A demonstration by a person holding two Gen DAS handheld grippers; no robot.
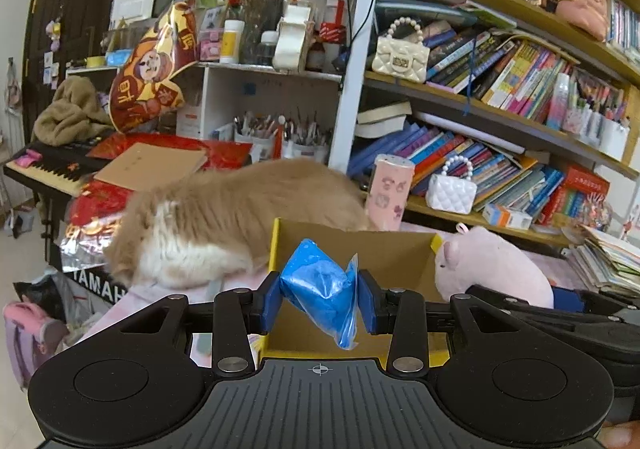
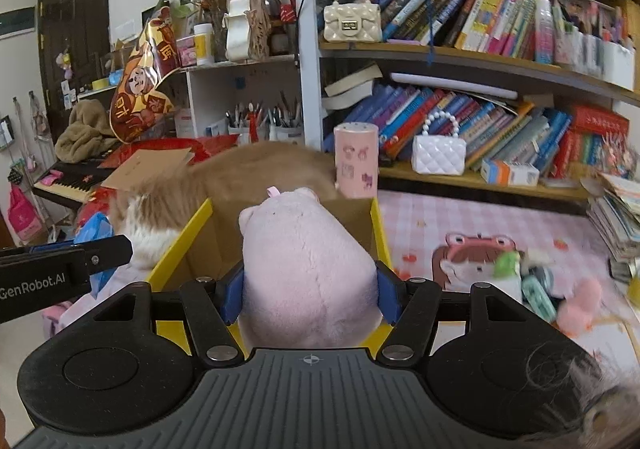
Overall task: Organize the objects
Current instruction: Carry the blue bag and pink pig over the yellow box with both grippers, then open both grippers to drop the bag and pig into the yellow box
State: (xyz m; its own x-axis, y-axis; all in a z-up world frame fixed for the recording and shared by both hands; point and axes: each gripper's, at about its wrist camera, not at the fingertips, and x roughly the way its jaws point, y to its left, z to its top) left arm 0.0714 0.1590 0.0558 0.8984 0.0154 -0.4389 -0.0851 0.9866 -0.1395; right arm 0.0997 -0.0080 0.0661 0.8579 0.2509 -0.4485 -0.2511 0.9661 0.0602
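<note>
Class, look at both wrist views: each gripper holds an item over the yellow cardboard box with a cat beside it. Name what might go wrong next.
1. The cat lies right against the yellow cardboard box; it may swat at or be startled by a dropped item.
2. The left gripper pinches only a crumpled blue plastic bag, which might slip.
3. The plush pig in the right gripper nearly fills the box's width and may catch its rim.

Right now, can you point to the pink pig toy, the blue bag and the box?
pink pig toy [image 2: 308, 273], right wrist view, its back.
blue bag [image 1: 320, 289], left wrist view, its middle.
box [image 1: 392, 253], left wrist view, inner back wall.
</note>
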